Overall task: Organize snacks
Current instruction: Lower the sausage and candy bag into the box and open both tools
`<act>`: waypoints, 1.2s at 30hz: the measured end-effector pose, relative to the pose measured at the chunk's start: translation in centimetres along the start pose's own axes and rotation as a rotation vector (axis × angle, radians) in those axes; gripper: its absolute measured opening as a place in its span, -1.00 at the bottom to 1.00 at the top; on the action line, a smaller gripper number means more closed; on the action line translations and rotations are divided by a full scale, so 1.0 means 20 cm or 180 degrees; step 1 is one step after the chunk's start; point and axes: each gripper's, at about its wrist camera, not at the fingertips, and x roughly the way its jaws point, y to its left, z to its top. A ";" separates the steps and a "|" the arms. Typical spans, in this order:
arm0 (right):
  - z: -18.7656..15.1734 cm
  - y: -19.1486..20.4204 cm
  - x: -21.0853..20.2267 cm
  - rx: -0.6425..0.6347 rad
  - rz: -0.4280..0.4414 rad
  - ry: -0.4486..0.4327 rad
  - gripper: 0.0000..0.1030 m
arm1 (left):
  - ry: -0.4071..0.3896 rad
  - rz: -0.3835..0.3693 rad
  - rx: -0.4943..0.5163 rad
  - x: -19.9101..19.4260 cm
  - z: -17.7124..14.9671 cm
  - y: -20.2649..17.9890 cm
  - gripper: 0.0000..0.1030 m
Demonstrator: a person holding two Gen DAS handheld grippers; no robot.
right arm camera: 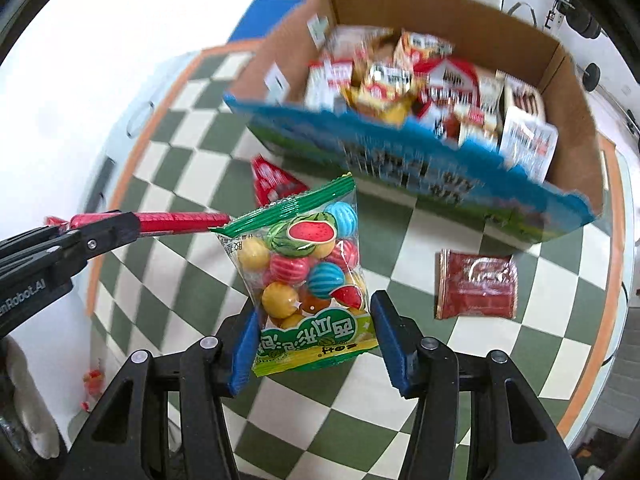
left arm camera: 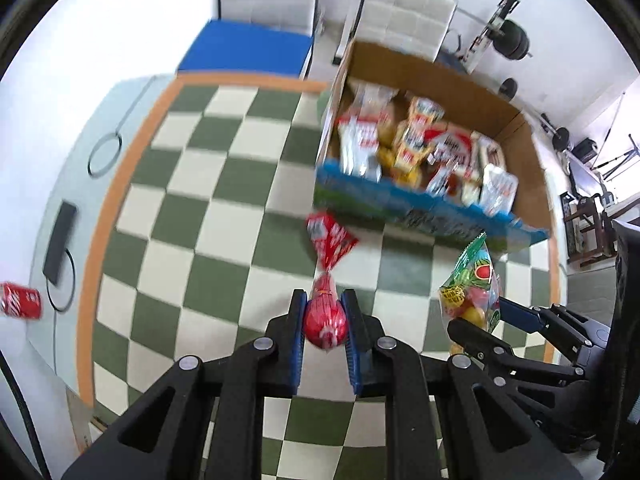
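A green-and-cream checkered tablecloth (left arm camera: 224,208) fills mid-frame. The left gripper (left arm camera: 325,320) clenches a red sausage-shaped snack (left arm camera: 325,318); the right gripper (right arm camera: 312,332) clenches a clear gumball bag (right arm camera: 308,276), lower centre.

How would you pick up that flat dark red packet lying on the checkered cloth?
The dark red packet lies flat beside the cardboard box, so come straight down from above and pinch across its narrower width near an edge seam. Both grippers are full now.

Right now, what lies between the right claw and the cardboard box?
In the right wrist view, only the gumball bag held by the right claw and bare checkered cloth precede the cardboard box.
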 end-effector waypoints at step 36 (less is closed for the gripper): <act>0.72 -0.58 -0.09 0.0860 0.0287 0.0003 0.14 | 0.0966 -0.0065 0.0505 0.55 0.81 -0.56 -0.66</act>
